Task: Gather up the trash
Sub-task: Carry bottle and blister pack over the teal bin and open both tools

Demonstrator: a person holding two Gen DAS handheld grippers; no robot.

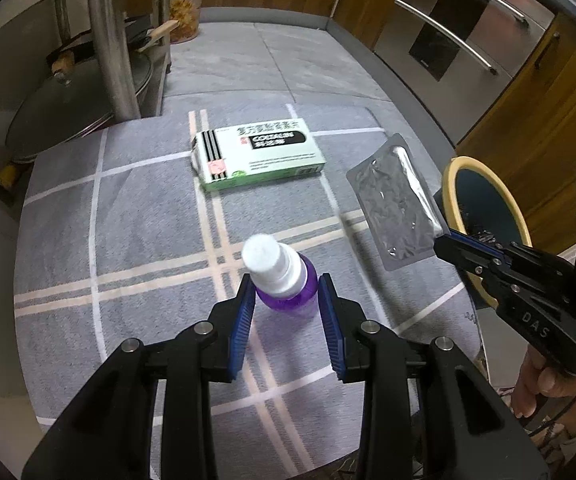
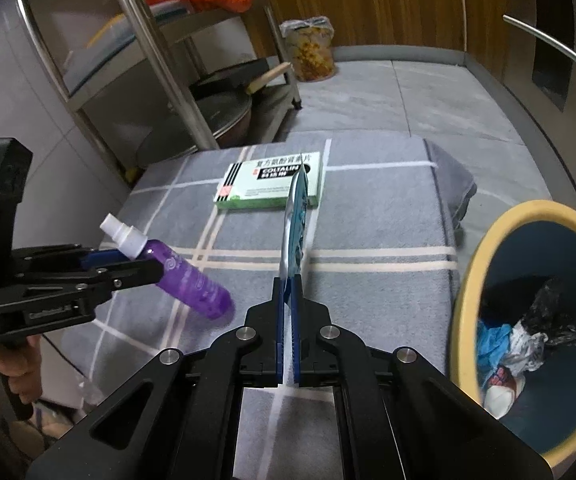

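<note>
Right wrist: right claw (image 2: pixel 288 284) clamped on foil blister pack (image 2: pixel 294 232); left claw (image 1: pixel 285 292) gripping purple spray bottle (image 1: pixel 283 280), seemingly lifted off bench (image 2: pixel 368 232).

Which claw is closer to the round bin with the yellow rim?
Right. The right claw, pinching a flat silver blister pack, is beside the yellow-rimmed bin. The left claw, gripping a purple spray bottle, is farther away.
</note>
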